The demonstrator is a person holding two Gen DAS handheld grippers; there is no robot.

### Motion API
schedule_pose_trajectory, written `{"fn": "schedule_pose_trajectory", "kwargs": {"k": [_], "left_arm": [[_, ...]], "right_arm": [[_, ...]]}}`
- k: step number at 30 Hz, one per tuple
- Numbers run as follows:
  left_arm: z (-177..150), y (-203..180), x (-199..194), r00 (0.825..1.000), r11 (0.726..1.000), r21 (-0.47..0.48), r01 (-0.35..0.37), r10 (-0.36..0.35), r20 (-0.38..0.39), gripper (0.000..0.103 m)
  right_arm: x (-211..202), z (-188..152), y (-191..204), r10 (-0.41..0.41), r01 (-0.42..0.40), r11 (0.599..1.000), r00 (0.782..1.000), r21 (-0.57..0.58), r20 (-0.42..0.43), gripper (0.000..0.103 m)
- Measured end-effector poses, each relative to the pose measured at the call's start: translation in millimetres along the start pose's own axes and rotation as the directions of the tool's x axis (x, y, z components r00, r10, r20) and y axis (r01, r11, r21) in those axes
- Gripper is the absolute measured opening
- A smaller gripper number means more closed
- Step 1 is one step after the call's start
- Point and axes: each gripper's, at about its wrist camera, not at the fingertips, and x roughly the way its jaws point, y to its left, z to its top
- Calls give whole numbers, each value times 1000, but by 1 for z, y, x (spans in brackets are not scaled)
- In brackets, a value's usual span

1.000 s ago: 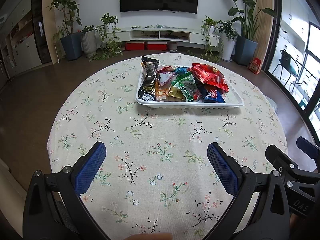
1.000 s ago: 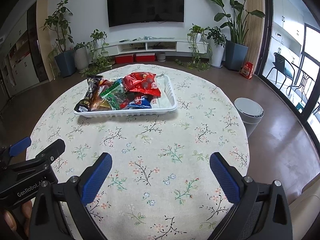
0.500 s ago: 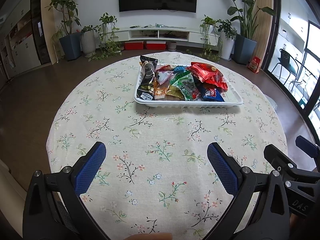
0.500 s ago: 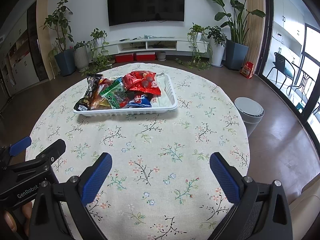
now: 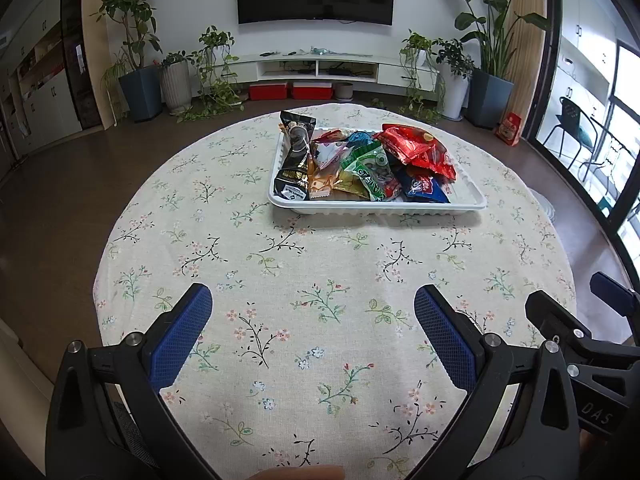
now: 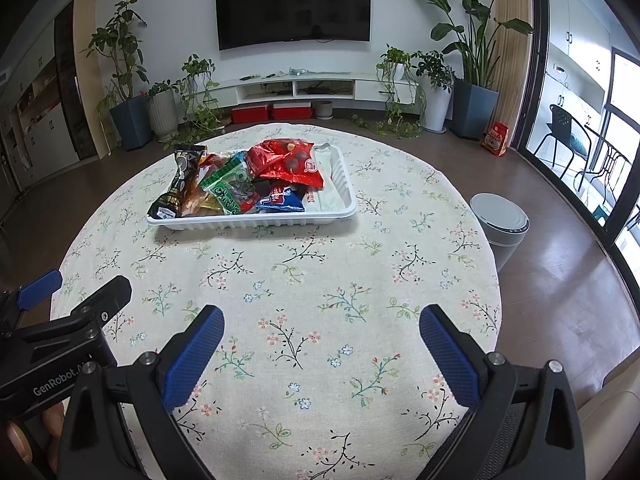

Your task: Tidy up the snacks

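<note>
A white tray [image 5: 380, 208] [image 6: 256, 222] sits on the far half of the round table, piled with snack packets: a black one [image 5: 295, 158] at its left end, a green one [image 5: 372, 168] in the middle, a red bag [image 5: 418, 150] [image 6: 288, 160] on top, a blue one [image 5: 424, 188] at the front. My left gripper [image 5: 312, 308] hovers open over the near tablecloth, nothing between its blue pads. The right gripper [image 6: 322, 328] is also open and empty, level with it; its body shows at the left view's right edge.
A floral cloth covers the table [image 6: 304, 280]. A grey lidded bin [image 6: 500, 226] stands on the floor to the table's right. Potted plants, a low TV cabinet and a wall television line the far wall. A fingertip shows at the left view's bottom edge.
Both grippers have shifted slightly; the tray sits a little lower and nearer in the right view. Jaws stay open, snacks untouched.
</note>
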Motion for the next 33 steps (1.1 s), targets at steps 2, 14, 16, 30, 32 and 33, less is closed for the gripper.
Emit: {"fn": "schedule_pose_trajectory", "kwargs": {"k": [2, 14, 16, 30, 32, 33], "left_arm": [[0, 0, 0, 1000, 1000, 0, 0, 0, 0, 103], [-1, 2, 1, 1000, 1000, -1, 1, -1, -3, 103], [0, 3, 2, 1000, 1000, -2, -1, 1, -3, 103], [-1, 3, 3, 1000, 1000, 0, 4, -4, -5, 103], [-1, 3, 3, 1000, 1000, 2, 2, -2, -5, 103], [-2, 3, 4, 1000, 1000, 3, 3, -3, -6, 103]], "right_arm": [[0, 1, 0, 1, -1, 1000, 1000, 0, 0, 100], [0, -1, 0, 2, -2, 1000, 1000, -2, -3, 100], [0, 0, 1, 2, -2, 1000, 1000, -2, -3, 100], [0, 1, 1, 2, -2, 1000, 1000, -2, -5, 100], [-1, -2, 1, 2, -2, 1000, 1000, -3, -6, 100], [0, -1, 1, 2, -2, 1000, 1000, -3, -6, 100]]}}
